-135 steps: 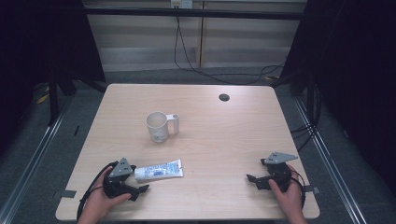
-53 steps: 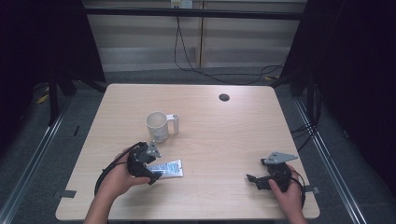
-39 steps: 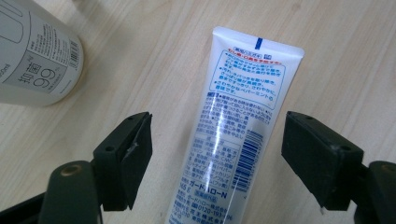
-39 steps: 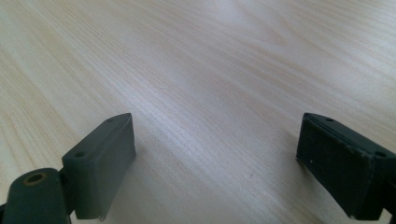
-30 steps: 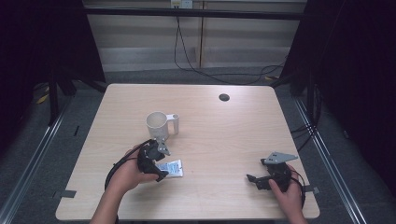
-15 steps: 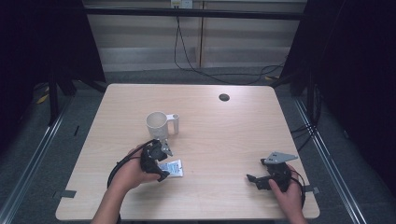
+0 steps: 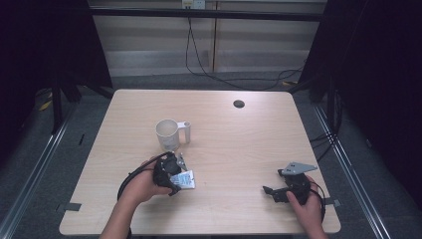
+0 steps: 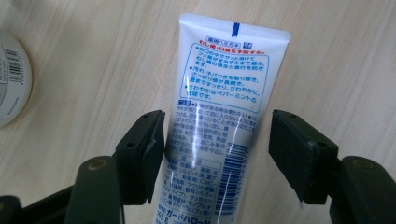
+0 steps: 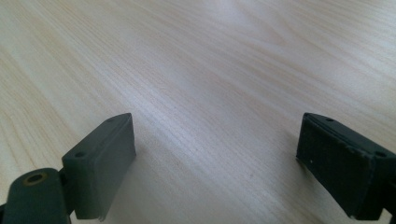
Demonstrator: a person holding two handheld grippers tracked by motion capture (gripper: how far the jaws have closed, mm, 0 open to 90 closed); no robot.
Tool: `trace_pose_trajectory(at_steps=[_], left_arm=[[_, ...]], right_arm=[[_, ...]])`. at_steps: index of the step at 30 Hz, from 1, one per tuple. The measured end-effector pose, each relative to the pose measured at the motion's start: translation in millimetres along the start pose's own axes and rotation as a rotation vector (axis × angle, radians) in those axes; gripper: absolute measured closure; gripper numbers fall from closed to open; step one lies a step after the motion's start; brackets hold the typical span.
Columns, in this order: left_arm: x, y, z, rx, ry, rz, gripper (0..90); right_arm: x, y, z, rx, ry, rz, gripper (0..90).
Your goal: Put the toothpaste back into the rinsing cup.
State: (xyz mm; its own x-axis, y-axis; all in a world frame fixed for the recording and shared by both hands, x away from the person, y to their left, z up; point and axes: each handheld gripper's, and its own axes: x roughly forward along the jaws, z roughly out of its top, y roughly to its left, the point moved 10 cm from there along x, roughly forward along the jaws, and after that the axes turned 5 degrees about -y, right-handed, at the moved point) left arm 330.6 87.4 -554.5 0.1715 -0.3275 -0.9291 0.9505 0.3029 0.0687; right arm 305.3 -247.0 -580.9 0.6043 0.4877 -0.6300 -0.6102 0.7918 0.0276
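A white toothpaste tube point(image 8: 219, 93) with blue and red print lies flat on the wooden table point(image 7: 239, 149); in the high view its flat end point(image 7: 186, 180) sticks out from under my left hand. My left gripper point(image 8: 217, 154) is open and straddles the tube, one jaw on each side, the left jaw close to the tube's edge. A white mug point(image 7: 167, 133) stands upright just beyond the left gripper point(image 7: 175, 174). My right gripper point(image 7: 268, 191) rests open near the front right of the table, with bare wood between its jaws point(image 9: 215, 154).
A small dark grommet hole point(image 7: 239, 103) sits at the far side of the table. The mug's base point(image 8: 9, 79) shows at the left edge of the left gripper view. Dark floor and cables surround the table.
My left gripper has moved right and forward from the table's front left until its open jaws stand over the tube. The tube, mug and right gripper have stayed put.
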Motion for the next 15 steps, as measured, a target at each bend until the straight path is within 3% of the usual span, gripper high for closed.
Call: trace_pose_trajectory(at_steps=[6,11,15], left_arm=[[0.4,0.5,-0.4,0.014,0.020,-0.001,43.3],[0.1,-1.2,-0.5,0.026,-0.001,-0.008,49.7],[-4.4,-0.2,0.2,0.006,-0.021,-0.007,62.6]], right_arm=[[0.0,-0.2,0.0,-0.001,0.002,-0.001,11.0],[0.3,-0.1,0.1,-0.001,0.003,-0.001,11.0],[0.5,0.2,0.2,0.000,0.001,0.002,11.0]])
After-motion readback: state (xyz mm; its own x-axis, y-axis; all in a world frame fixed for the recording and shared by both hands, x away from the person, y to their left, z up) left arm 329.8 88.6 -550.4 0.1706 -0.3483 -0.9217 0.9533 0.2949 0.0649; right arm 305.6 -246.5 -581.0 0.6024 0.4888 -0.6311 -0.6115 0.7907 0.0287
